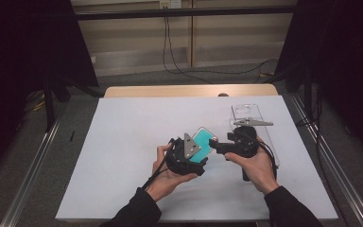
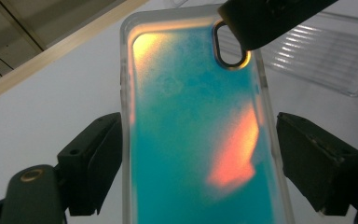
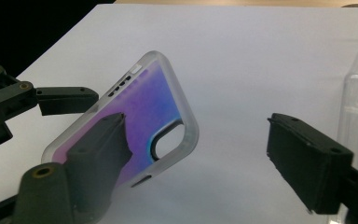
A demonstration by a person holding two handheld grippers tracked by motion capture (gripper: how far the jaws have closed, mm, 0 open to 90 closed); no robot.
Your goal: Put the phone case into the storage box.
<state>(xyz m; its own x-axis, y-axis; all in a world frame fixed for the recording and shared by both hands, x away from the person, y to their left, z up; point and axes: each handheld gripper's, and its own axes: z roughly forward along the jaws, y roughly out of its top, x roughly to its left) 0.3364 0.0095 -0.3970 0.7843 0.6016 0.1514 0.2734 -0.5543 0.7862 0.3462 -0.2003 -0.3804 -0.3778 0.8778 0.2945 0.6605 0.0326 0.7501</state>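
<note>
A phone case (image 1: 202,142) with a teal back and clear rim is held tilted above the white sheet. My left gripper (image 1: 197,152) is shut on it, with a jaw on each long edge of the case (image 2: 191,140). My right gripper (image 1: 216,145) points left at the case's top end and stands open. One of its fingers (image 2: 261,18) lies over the camera cutout. In the right gripper view the case (image 3: 158,107) looks purple. Its cutout corner reaches into the wide gap of the right gripper (image 3: 196,123), and the left gripper's fingers (image 3: 60,100) show behind it.
A clear plastic tray (image 1: 250,118) lies on the white sheet (image 1: 132,142) just beyond the right hand. The sheet covers a wooden table (image 1: 170,91). Metal rails run along both sides of the table, and cables lie on the floor behind it.
</note>
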